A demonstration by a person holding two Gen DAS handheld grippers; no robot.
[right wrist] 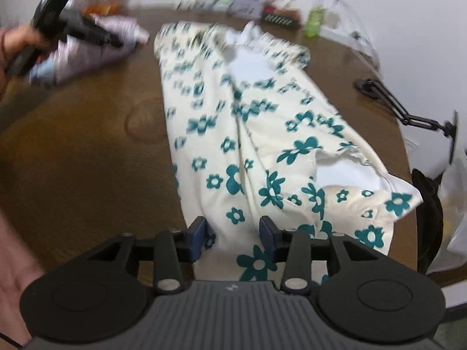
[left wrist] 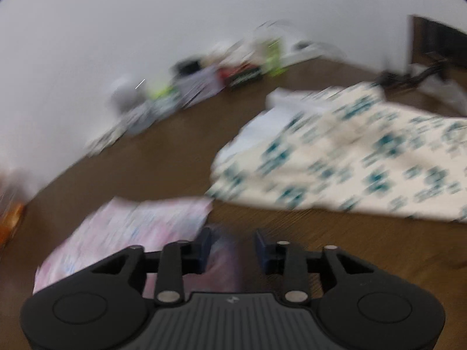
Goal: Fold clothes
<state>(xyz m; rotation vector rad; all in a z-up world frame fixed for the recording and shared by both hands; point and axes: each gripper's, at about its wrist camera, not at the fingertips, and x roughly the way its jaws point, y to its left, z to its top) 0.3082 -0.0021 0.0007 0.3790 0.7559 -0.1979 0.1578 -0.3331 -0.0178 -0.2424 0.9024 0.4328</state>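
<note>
A cream garment with teal flowers (right wrist: 248, 134) lies stretched along the brown table (right wrist: 87, 160), partly folded lengthwise; it also shows in the left wrist view (left wrist: 350, 151), blurred. A folded pale pink garment (left wrist: 131, 233) lies at the left. My left gripper (left wrist: 232, 248) is open above the pink garment's near edge; it also shows in the right wrist view (right wrist: 116, 40) over that garment. My right gripper (right wrist: 232, 233) is open, its fingers either side of the flowered garment's near end.
Small items line the wall at the table's back (right wrist: 262, 8), among them a green bottle (right wrist: 313, 20) and a clear bag (right wrist: 350, 23). A black clamp stand (right wrist: 408, 113) and plastic bags (right wrist: 452, 204) sit at the right edge.
</note>
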